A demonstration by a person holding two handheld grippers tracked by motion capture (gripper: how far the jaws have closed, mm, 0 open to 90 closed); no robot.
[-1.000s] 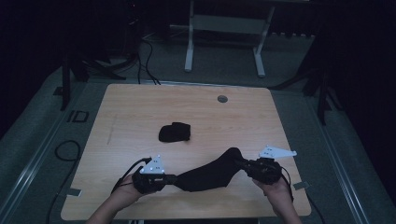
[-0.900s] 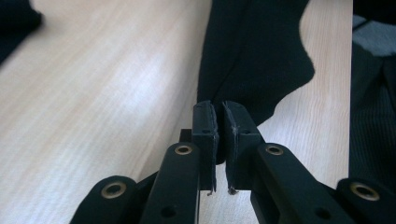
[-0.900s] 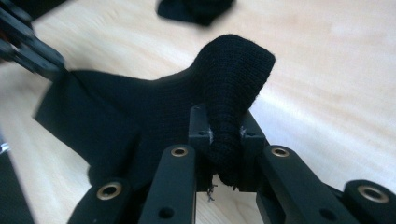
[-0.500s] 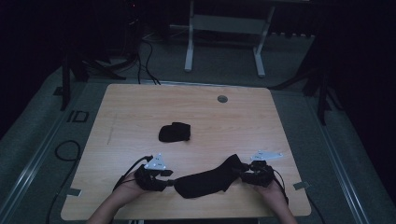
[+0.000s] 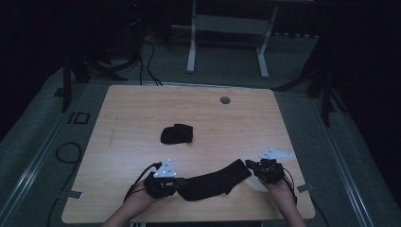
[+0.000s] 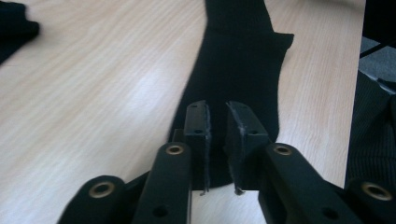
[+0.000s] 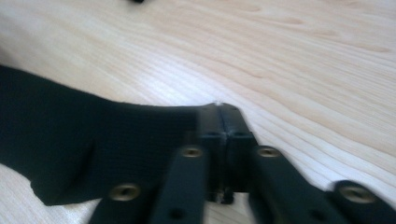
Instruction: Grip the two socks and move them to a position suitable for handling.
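A long black sock [image 5: 215, 181] lies flat on the wooden table [image 5: 142, 113] near its front edge, between my two grippers. My left gripper [image 5: 176, 185] sits at the sock's left end. Its jaws have just been closing and stand a narrow slit apart, with the dark sock [image 6: 238, 70] fabric in the slit. My right gripper [image 5: 253, 166] is at the sock's right end. Its jaws have just closed too and now meet, and the sock's [image 7: 70, 144] edge lies against the left jaw.
A second black sock, folded into a bundle [image 5: 176, 134], rests mid-table; it also appears as a bundle [image 6: 14, 28] at the top left of the left gripper view. A round grommet [image 5: 225, 100] is at the table's far edge. A white stand [image 5: 227, 28] and a cable [image 5: 66, 151] are on the floor.
The sock was arched up between the grippers and now lies flat and lower on the table. The left gripper has shifted slightly right, and the right hand has sunk.
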